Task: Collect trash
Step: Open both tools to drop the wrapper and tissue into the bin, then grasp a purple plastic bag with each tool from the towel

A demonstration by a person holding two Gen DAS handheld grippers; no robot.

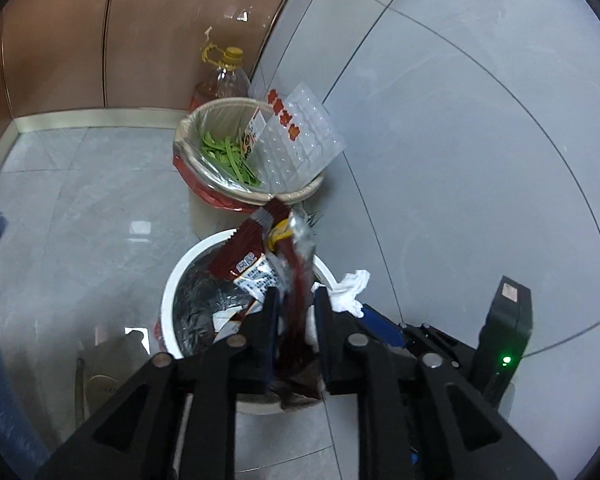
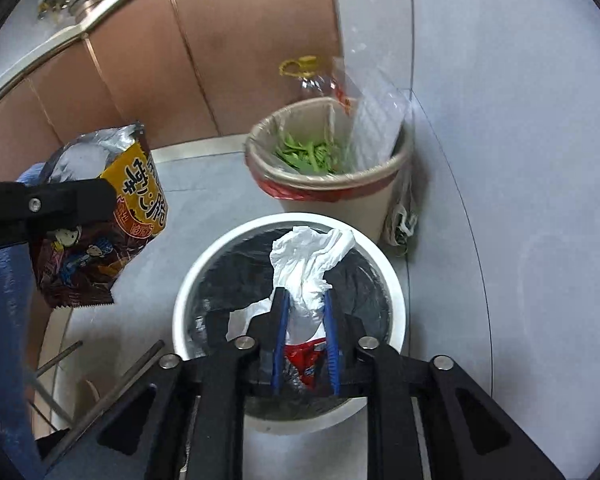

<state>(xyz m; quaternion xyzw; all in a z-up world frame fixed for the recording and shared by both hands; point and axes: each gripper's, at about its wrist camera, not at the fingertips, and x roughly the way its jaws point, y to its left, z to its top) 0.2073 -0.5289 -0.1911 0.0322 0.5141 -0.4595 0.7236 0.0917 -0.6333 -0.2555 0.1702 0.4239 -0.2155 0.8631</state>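
**Loose Releases Over the White Bin: Where Trash Could Be Lost**

The left hand-held gripper (image 1: 297,290) was seen tilted down towards the white bin (image 1: 167,292), with its jaws narrowly apart. The snack wrapper (image 1: 252,256) lay between them, and no firm pinch could be made out. From the right wrist view that wrapper appeared to hang to the left of the bin's rim rather than squarely over its mouth. How far it stood above the rim could not be told. It was judged that a light, flat packet let go there could flutter sideways and land on the floor (image 1: 80,208).

The right hand-held gripper (image 2: 306,296) was held over the same bin, also narrowly parted, and the crumpled tissue (image 2: 304,256) was lodged between its blue pads (image 2: 281,320). Whether the pads pressed on it could not be told. It was judged that the soft paper might cling to a pad and be carried off when the hand-held gripper was withdrawn. A red packet (image 2: 304,356) was already lying in the black liner below.

Just behind stood the beige bin (image 2: 380,200), filled with green scraps (image 2: 308,152) and a clear plastic sheet (image 2: 376,120) leaning out over its rim. That sheet could be knocked loose by a careless swing.
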